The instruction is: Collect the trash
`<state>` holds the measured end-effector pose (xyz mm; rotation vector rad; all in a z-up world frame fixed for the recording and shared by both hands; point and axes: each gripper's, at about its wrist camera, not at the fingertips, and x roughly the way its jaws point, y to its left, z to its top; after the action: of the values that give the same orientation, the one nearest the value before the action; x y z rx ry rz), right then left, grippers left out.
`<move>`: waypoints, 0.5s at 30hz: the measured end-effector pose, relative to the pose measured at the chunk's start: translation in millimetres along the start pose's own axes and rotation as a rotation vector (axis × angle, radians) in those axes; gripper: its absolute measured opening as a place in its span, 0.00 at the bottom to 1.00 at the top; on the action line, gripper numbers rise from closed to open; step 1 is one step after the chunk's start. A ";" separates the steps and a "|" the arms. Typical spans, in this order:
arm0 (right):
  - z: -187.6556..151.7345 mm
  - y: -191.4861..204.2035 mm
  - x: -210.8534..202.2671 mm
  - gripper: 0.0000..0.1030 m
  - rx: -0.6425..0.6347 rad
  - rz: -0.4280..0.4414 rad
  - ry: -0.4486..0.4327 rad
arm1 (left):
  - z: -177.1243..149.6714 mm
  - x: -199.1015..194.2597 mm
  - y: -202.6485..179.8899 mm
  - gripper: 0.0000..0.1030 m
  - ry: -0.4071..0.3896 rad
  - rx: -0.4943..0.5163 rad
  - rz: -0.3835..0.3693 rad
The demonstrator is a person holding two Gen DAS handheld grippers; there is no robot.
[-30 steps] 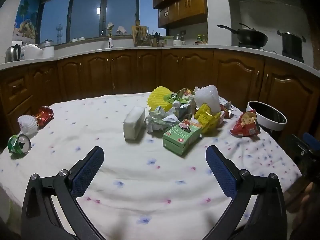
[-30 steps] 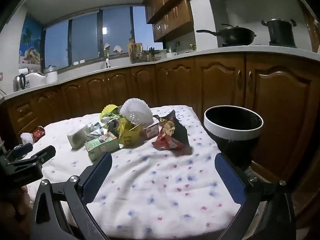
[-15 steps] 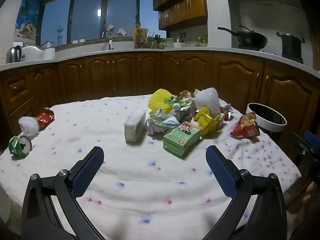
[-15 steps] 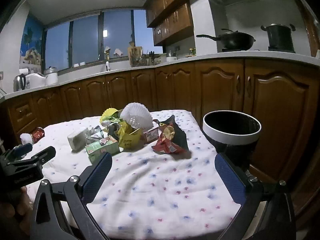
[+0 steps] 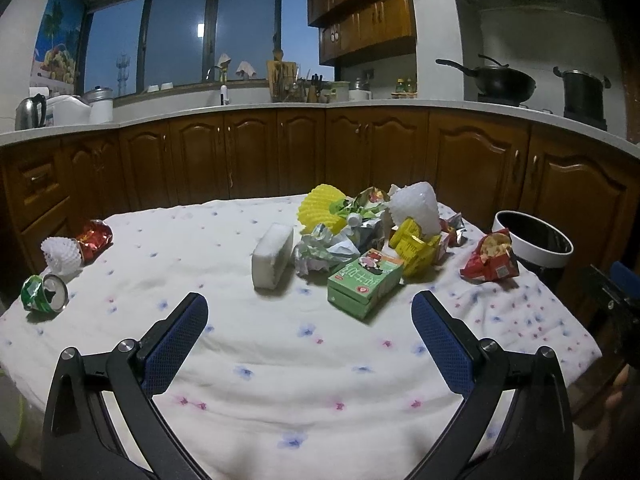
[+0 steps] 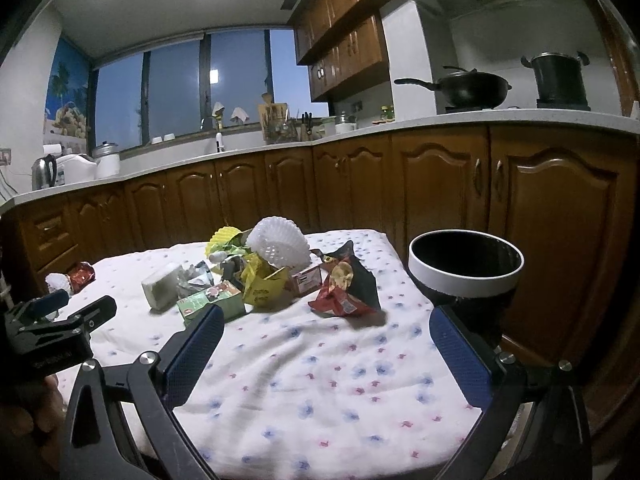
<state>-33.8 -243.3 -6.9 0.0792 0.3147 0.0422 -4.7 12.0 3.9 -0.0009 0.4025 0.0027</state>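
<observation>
**Trash piled mid-table, both grippers spread wide over the near edge**

Trash sat heaped on your table (image 5: pixel 280 360), which was covered in a white cloth with small flowers. Your left gripper (image 5: pixel 308 320) hovered above the near edge with its jaws spread wide and nothing between them. Your right gripper (image 6: pixel 324 340) was spread just as wide and empty, over the table's right near corner.

You had open cloth ahead of both tools. The near half of the table was bare up to the pile, and a wide bare strip ran between the pile and the scattered bits at the left edge.

The green carton (image 5: pixel 364 282) lay flat at the front of the pile, its long axis running from near-left to far-right in the left wrist view. Just left of it a white foam block (image 5: pixel 272 256) stood on edge, its long side running away from you. Crumpled foil (image 5: pixel 324 250) sat between them. A yellow wrapper (image 5: pixel 414 246), white foam net (image 5: pixel 416 206) and yellow foam net (image 5: pixel 320 210) lay behind.

A red snack bag (image 5: pixel 490 260) lay apart at the right edge, close to the black bin (image 6: pixel 466 268) with its white rim, which stood off the table's right side. At the left edge you had a crushed green can (image 5: pixel 44 294), open end facing you, a small foam net (image 5: pixel 60 254) and a red wrapper (image 5: pixel 94 236).
</observation>
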 end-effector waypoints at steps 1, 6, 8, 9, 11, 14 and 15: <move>-0.2 0.0 -0.2 1.00 0.003 0.002 0.001 | 0.0 -0.2 0.0 1.00 0.000 0.001 0.001; 0.3 -0.6 -0.4 1.00 0.004 0.003 0.000 | -0.1 0.0 0.0 1.00 0.001 0.001 0.000; -0.1 -0.5 -0.3 1.00 0.002 0.003 0.002 | 0.1 -0.2 0.0 1.00 0.002 0.001 -0.002; -0.1 -0.9 -0.4 1.00 0.002 0.004 0.003 | 0.0 -0.2 0.1 1.00 0.001 0.001 0.001; 0.0 -1.1 -0.3 1.00 0.002 0.004 0.003 | -0.3 0.2 0.6 1.00 0.002 0.000 -0.001; -0.3 -1.2 -0.3 1.00 0.003 0.004 0.003 | 0.3 -0.7 0.1 1.00 0.004 -0.004 0.001; -0.4 -1.2 -0.2 1.00 0.004 0.004 0.003 | 0.7 -0.7 0.3 1.00 0.005 -0.005 0.001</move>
<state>-34.0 -244.5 -7.3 0.0834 0.3180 0.0462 -5.1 12.3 4.8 -0.0059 0.4079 0.0050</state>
